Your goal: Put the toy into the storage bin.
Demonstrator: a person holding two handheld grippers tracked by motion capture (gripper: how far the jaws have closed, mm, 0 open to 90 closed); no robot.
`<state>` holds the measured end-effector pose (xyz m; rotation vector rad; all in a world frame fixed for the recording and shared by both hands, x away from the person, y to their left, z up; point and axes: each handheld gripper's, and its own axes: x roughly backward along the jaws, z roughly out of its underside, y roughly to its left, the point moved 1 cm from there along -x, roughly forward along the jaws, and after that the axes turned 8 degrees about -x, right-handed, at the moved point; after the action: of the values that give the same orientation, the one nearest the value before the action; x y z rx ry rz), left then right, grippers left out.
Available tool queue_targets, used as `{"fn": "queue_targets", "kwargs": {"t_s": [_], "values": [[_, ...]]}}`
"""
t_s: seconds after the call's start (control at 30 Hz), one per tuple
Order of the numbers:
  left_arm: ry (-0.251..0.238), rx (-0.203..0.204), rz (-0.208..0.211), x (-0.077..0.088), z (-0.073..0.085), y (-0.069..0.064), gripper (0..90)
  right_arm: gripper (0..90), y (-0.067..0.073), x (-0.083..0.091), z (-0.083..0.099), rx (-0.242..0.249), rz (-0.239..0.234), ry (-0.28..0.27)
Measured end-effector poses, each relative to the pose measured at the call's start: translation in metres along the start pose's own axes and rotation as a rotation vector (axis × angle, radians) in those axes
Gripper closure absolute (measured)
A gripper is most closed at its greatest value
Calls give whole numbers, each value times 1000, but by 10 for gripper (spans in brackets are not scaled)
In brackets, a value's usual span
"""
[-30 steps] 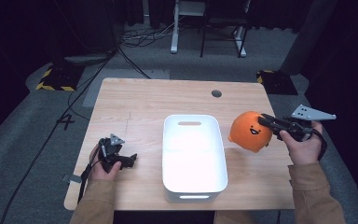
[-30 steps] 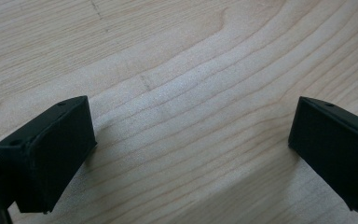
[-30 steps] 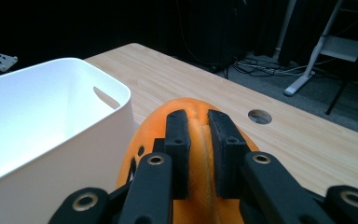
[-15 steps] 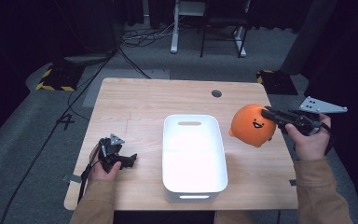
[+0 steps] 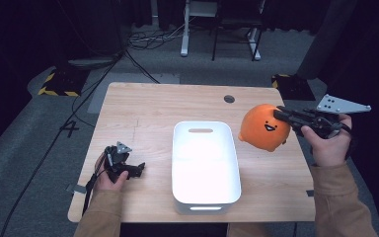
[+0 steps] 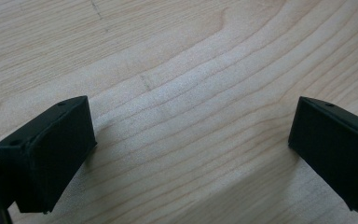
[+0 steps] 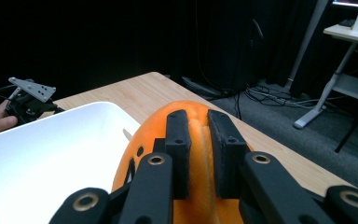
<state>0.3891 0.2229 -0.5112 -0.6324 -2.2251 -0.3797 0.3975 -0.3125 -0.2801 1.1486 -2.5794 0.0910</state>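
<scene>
An orange plush toy (image 5: 263, 127) with a small black face hangs above the table, just right of the white tub (image 5: 205, 165). My right gripper (image 5: 282, 114) is shut on it, pinching a fold of its top; the right gripper view shows the two pads (image 7: 179, 135) squeezing the orange plush toy (image 7: 200, 158) with the white tub (image 7: 42, 154) to their left. My left gripper (image 5: 137, 169) rests low on the wooden table (image 5: 153, 113) at the front left, open, its jaws wide apart over bare wood (image 6: 186, 121).
The white tub is rectangular with a handle slot at its far end and nothing inside. A round cable hole (image 5: 229, 98) sits near the table's far edge. Beyond the table are dark floor, cables and desk legs (image 5: 185, 29).
My right gripper has lifted the orange plush toy up off the table and carried it slightly toward the far side. The left gripper has stayed put.
</scene>
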Motion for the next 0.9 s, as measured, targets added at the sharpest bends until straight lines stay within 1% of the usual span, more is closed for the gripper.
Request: {"fn": "queue_targets", "kwargs": {"t_s": [0.27, 0.33, 0.4, 0.47, 0.5, 0.57, 0.6, 0.9], "values": [[-2, -1, 2, 0, 0, 0, 6, 797, 16, -5, -15, 30, -34, -19], [-4, 2, -3, 0, 0, 0, 6, 797, 20, -7, -18, 37, -44, -22], [0, 0, 2, 0, 0, 0, 6, 798, 25, -9, -22, 44, -55, -24], [-4, 0, -2, 0, 0, 0, 6, 798, 28, -11, -25, 47, -64, -24], [-2, 0, 0, 0, 0, 0, 5, 798, 30, -13, -26, 58, -69, -23], [-1, 0, 2, 0, 0, 0, 6, 799, 34, -16, -28, 60, -76, -19], [-1, 1, 1, 0, 0, 0, 6, 798, 36, -18, -29, 69, -82, -16], [-1, 0, 2, 0, 0, 0, 6, 800, 49, -35, -35, 95, -118, -2]]}}
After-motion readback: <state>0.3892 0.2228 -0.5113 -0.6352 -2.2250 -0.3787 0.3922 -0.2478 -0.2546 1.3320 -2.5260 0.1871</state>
